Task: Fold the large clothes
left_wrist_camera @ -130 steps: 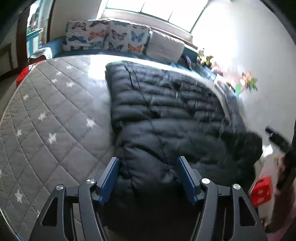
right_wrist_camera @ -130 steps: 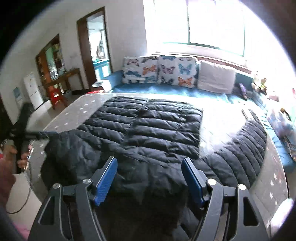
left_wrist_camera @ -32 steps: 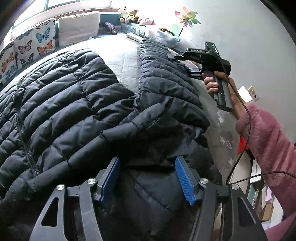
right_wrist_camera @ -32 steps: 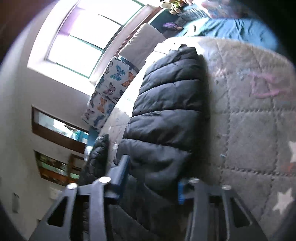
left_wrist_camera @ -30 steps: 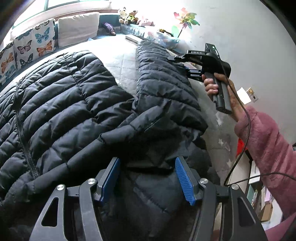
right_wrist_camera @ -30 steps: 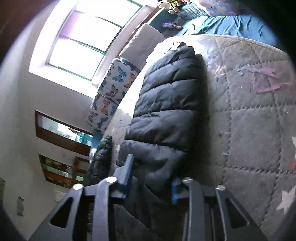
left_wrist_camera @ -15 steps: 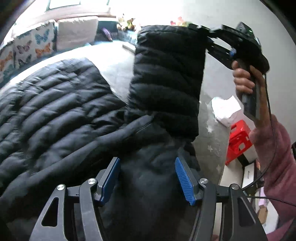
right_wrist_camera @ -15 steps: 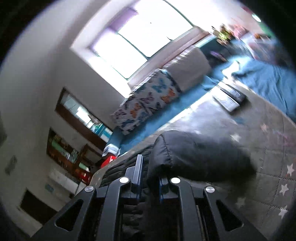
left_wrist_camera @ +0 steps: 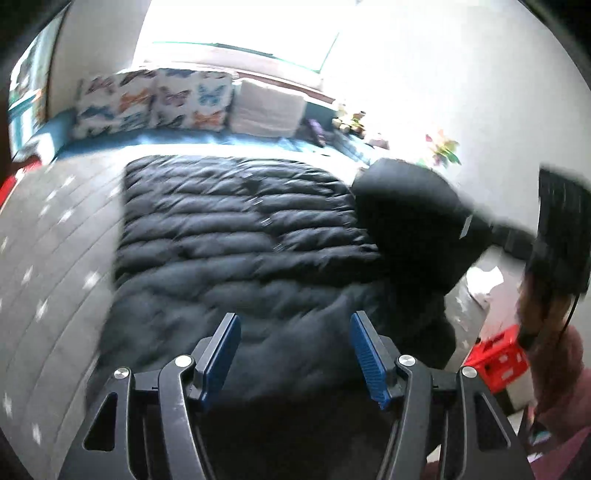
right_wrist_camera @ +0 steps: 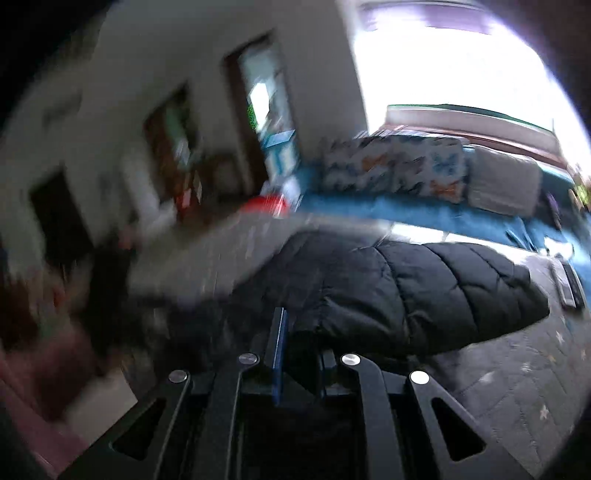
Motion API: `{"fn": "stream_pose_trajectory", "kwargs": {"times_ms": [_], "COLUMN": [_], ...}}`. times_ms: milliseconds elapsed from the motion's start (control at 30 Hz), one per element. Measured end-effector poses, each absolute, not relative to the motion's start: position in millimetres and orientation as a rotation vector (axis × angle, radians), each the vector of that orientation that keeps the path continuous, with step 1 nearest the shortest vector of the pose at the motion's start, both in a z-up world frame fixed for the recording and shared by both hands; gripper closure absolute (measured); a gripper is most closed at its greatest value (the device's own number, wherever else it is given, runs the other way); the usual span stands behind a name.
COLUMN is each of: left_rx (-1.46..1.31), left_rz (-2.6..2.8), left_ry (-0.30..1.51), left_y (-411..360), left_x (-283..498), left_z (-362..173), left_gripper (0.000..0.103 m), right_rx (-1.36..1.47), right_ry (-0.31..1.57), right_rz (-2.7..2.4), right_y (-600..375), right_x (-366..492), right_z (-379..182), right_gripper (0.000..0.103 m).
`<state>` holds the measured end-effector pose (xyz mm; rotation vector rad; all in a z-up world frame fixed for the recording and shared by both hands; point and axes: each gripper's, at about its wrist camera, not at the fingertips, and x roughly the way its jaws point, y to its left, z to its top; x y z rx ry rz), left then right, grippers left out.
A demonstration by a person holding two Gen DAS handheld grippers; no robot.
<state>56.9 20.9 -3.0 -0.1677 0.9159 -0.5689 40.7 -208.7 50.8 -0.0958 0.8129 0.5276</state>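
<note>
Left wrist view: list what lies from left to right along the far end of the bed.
Butterfly pillows → plain white pillow → small purple item → stuffed toys → colourful pinwheel.

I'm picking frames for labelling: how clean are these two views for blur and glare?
Left wrist view: window blown out white, quilt and black puffer jacket streaked by motion blur. Right wrist view: room on the left heavily smeared, window glare upper right, jacket sleeve fairly sharp. Both show fisheye bending and dark corners.

Pillows: butterfly-print pillows (left_wrist_camera: pixel 155 103) beside a plain white pillow (left_wrist_camera: pixel 267 109), along the window (left_wrist_camera: pixel 236 29).
Bedcover: grey quilt with white stars (left_wrist_camera: pixel 48 236).
Floor: red crate (left_wrist_camera: pixel 498 356).
</note>
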Motion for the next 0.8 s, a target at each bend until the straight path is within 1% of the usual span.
{"fn": "stream_pose_trajectory", "kwargs": {"times_ms": [67, 167, 233, 300, 433, 500, 567, 667, 700, 800], "left_rx": [-0.193, -0.229, -0.250, -0.259, -0.274, -0.288, -0.295, -0.291, -0.290, -0.297], "left_rz": [-0.544, -0.529, -0.526, -0.525, -0.504, -0.496, -0.484, -0.465, -0.458, -0.438], "left_ry": [0.924, 0.936, 0.940, 0.937, 0.920, 0.923, 0.927, 0.921, 0.920, 0.913], "left_y": [41, 66, 75, 78, 80, 75, 75, 74, 75, 78], "left_x": [46, 31, 25, 22, 23, 29, 31, 31, 30, 28], "left_z": [-11, -20, -24, -25, -24, -23, -22, -20, -18, -15], "left_gripper": [0.038, 0.038, 0.038, 0.038, 0.037, 0.037, 0.037, 0.037, 0.037, 0.037], "right_rx": [-0.177, -0.257, -0.265, -0.220, -0.141, -0.100, -0.050, 0.066, 0.100, 0.196], "right_ry": [0.916, 0.986, 1.002, 1.024, 1.028, 1.022, 1.012, 0.995, 0.994, 1.032], "right_rz": [0.558, 0.548, 0.542, 0.552, 0.565, 0.561, 0.547, 0.536, 0.521, 0.538], "right_y": [-179, -161, -162, -170, -184, -188, -186, -202, -208, -210], "right_x": [39, 38, 39, 38, 31, 28, 33, 45, 51, 67], "right_z": [9, -29, -35, -32, -13, -6, -1, 1, -1, -9], "right_gripper": [0.087, 0.084, 0.082, 0.074, 0.069, 0.057, 0.052, 0.051, 0.048, 0.048]}}
